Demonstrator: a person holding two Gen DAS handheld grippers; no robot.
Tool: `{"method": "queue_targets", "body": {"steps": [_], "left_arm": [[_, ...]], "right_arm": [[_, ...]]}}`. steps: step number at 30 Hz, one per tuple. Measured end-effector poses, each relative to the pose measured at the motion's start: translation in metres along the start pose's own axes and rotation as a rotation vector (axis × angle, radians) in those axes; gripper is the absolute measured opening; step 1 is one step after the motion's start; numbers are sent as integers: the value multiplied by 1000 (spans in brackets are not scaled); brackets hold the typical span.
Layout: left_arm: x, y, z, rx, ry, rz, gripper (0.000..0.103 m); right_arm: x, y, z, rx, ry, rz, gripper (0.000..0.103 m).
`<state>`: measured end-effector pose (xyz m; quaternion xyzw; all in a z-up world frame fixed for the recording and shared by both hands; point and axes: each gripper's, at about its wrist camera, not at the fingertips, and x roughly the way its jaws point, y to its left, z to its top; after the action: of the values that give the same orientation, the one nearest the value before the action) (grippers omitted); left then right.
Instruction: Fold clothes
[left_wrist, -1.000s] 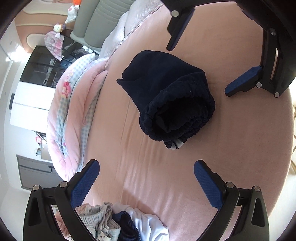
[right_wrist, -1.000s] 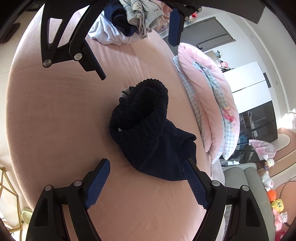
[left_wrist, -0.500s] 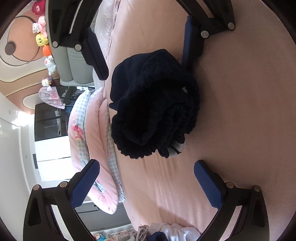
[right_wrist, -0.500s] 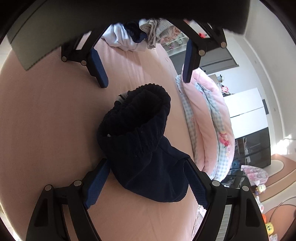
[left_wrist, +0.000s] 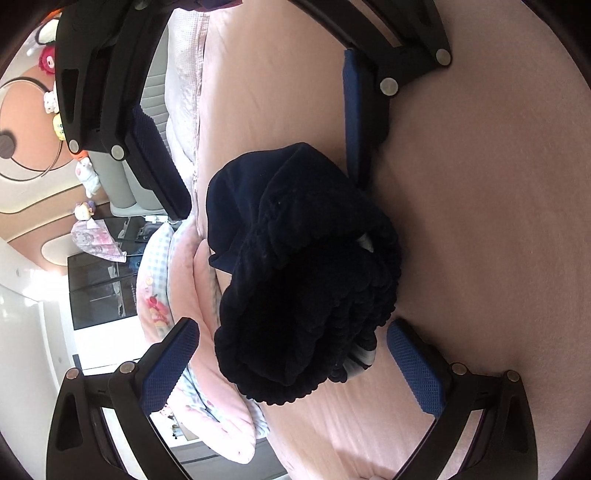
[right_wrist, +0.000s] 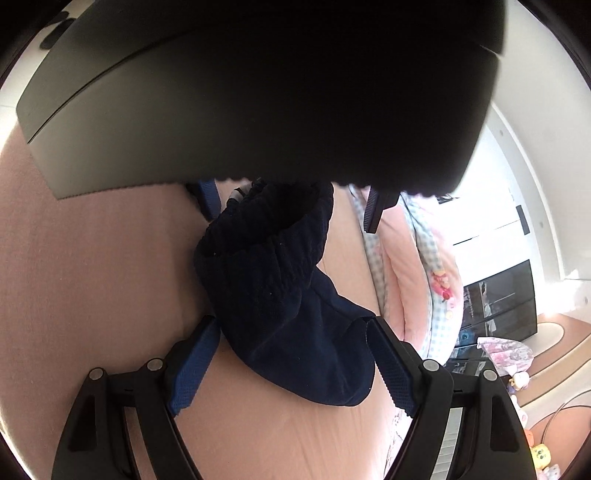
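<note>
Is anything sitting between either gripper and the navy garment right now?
Nothing visible. The garment lies between the open fingers of both the left gripper and the right gripper, on bare sheet.

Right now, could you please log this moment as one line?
left hand-held gripper: open | right hand-held gripper: open | rolled navy fleece garment: between both, on pink bedsheet

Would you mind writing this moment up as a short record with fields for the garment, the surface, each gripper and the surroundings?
garment: dark navy garment, bunched in a roll
surface: pink bed sheet
left gripper: open, fingers either side of the roll's near end
right gripper: open, straddling the opposite end
surroundings: pink quilt along the bed's edge
fold: not visibly finished
</note>
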<state>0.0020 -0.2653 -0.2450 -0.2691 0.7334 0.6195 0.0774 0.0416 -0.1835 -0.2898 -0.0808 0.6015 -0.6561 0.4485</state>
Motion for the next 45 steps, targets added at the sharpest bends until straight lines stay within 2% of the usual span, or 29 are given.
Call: {"method": "queue_targets", "body": {"steps": [3, 8, 10, 12, 14, 17, 21, 23, 26, 30, 33, 34, 36, 37, 40, 45], "left_arm": [[1, -1, 0, 44, -26, -28, 103], [-2, -6, 10, 218, -50, -83, 101], [-4, -6, 11, 267, -55, -143, 89], [-8, -3, 10, 274, -46, -247, 56], [-13, -5, 7, 278, -51, -291, 41], [-15, -3, 9, 265, -48, -315, 40], [-10, 11, 15, 162, 2, -408, 40], [-10, 14, 15, 138, 4, -433, 39], [-12, 15, 15, 119, 1, -452, 39], [-15, 15, 15, 91, 0, -463, 39], [-18, 13, 16, 74, 6, -454, 40], [-19, 11, 16, 73, 10, -449, 40], [-23, 5, 16, 90, 10, -424, 40], [-25, 5, 16, 87, 6, -422, 40], [-29, 2, 16, 96, 1, -413, 40], [-35, -3, 18, 144, -2, -410, 39]], "right_arm": [[0, 1, 0, -19, -34, 15, 81], [-1, 7, 5, -102, -87, 23, 81], [-2, 9, 6, -122, -103, 19, 81], [0, 6, 5, -84, -96, 30, 81], [1, 3, 3, -44, -87, 41, 81], [3, -1, 1, 7, -74, 51, 81], [3, -1, 2, 39, -59, 38, 81], [2, 2, 5, 9, -66, 22, 81], [0, 8, 10, -27, -87, -16, 81], [1, 12, 14, -12, -91, -87, 81], [5, 10, 17, 11, -72, -66, 81], [7, 8, 18, 17, -66, -33, 79], [10, 9, 21, -3, -61, 69, 61], [11, 13, 23, -18, -55, 133, 33], [9, 29, 27, -81, -51, 110, 21], [7, 37, 34, -119, -45, 79, 20]]}}
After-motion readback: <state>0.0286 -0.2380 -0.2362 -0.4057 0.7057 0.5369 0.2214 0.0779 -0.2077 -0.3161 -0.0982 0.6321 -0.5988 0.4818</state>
